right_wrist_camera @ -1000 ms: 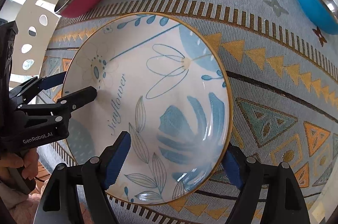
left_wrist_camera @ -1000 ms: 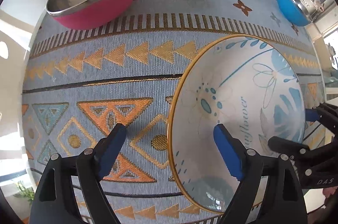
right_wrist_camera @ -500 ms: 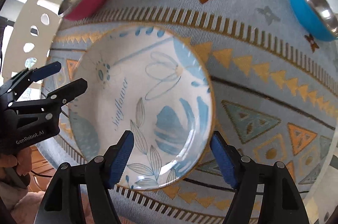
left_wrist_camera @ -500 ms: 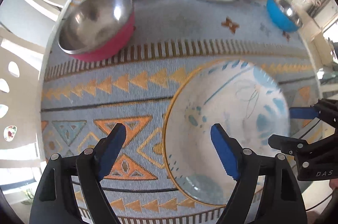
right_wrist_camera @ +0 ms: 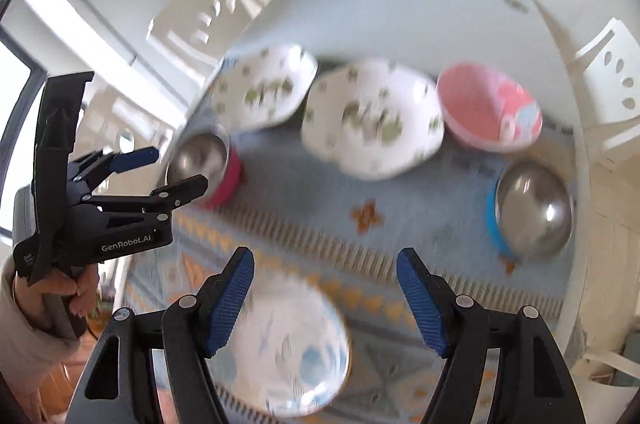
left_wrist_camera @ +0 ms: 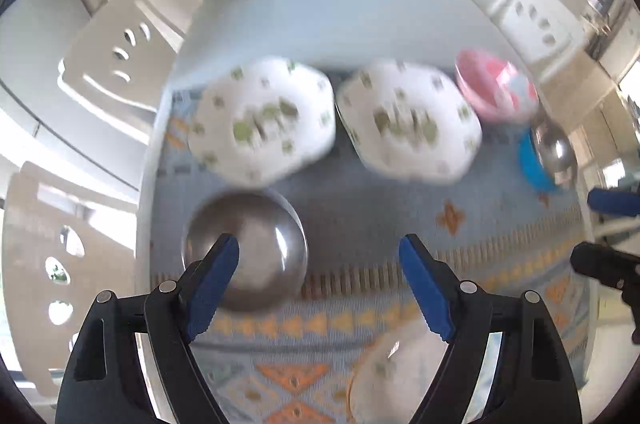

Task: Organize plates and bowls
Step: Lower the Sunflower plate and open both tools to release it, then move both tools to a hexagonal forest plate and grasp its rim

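Both claws hang empty above the counter (right_wrist_camera: pixel 400 4), jaws spread wide and pointing steeply down. Under the right claw (right_wrist_camera: pixel 325 298), at its six o'clock, lies the blue-flowered plate (right_wrist_camera: pixel 280 352). The left claw (left_wrist_camera: pixel 319 278) hovers nearest the steel bowl with the red outside (left_wrist_camera: pixel 256 256), at its nine o'clock. At twelve o'clock from both sit two white plates with green sprigs (right_wrist_camera: pixel 264 90) (right_wrist_camera: pixel 372 120) side by side, round and without a long axis; the right claw looks nearer them. A pink bowl (right_wrist_camera: pixel 488 112) and a blue-sided steel bowl (right_wrist_camera: pixel 532 212) lie toward two o'clock. Count: three plates, three bowls.
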Demonstrator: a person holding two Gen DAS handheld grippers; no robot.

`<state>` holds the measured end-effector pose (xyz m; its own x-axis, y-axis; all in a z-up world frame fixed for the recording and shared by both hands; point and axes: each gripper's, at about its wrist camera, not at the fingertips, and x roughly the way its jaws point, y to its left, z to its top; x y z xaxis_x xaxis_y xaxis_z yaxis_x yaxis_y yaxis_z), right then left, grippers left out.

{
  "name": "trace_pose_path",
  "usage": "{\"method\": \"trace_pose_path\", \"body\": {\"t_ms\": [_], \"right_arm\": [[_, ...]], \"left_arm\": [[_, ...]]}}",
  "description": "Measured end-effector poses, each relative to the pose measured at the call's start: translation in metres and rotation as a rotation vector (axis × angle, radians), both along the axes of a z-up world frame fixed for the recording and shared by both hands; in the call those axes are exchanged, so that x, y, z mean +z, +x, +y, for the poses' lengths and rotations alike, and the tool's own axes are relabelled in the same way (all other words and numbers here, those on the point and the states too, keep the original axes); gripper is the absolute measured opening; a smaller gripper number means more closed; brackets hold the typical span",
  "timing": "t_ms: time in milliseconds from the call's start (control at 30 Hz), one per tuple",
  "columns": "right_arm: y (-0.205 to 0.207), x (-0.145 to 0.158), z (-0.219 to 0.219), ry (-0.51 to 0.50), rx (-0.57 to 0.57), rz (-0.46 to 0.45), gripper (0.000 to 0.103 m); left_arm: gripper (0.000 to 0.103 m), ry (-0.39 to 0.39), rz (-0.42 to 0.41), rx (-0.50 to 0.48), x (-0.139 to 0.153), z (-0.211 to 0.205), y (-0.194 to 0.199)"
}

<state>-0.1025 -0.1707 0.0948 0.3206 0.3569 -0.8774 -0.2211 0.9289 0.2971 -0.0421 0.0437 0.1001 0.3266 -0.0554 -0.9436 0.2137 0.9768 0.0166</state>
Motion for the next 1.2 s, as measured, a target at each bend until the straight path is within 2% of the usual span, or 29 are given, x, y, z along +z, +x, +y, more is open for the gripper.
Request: {"method": "trace_pose_path", "body": {"t_ms": [200,433,600,667,767,967,1033,1100,1167,1200], "right_arm": [[0.058,-0.005,-0.008,0.086,-0.133,-0.005,0.072],[0.097,-0.05,-0.03,0.148,-0.282,0.108,0.073],[0.113,-0.089,-0.039,0.135,-0.31,0.186,0.072],[0.119,-0.102,-0.043,0.125,-0.328,0.195,0.072],[0.129,-0.119,-0.042,0.112,-0.329,0.206,0.072],[0.138,-0.141,-0.039,0.114,-0.318,0.203,0.072],[0.141,-0.149,-0.041,0.09,-0.321,0.204,0.072],[0.144,-0.155,-0.041,0.063,-0.316,0.213,0.066],[0.145,-0.16,-0.042,0.05,-0.317,0.217,0.063],[0.145,-0.157,-0.042,0.042,-0.323,0.193,0.062]], "left_arm": [[0.081,-0.057,0.012,0.074,-0.005,-0.005,0.043],[0.081,-0.076,0.128,0.104,-0.05,-0.022,0.064],[0.081,-0.08,0.208,0.128,-0.085,-0.033,0.076],[0.081,-0.1,0.233,0.141,-0.096,-0.035,0.079],[0.08,-0.07,0.249,0.13,-0.115,-0.042,0.082],[0.08,-0.074,0.276,0.121,-0.144,-0.048,0.082],[0.077,-0.089,0.282,0.121,-0.15,-0.048,0.082],[0.074,-0.103,0.267,0.117,-0.152,-0.049,0.08],[0.061,-0.123,0.235,0.104,-0.15,-0.051,0.077],[0.051,-0.131,0.22,0.096,-0.149,-0.051,0.076]]}}
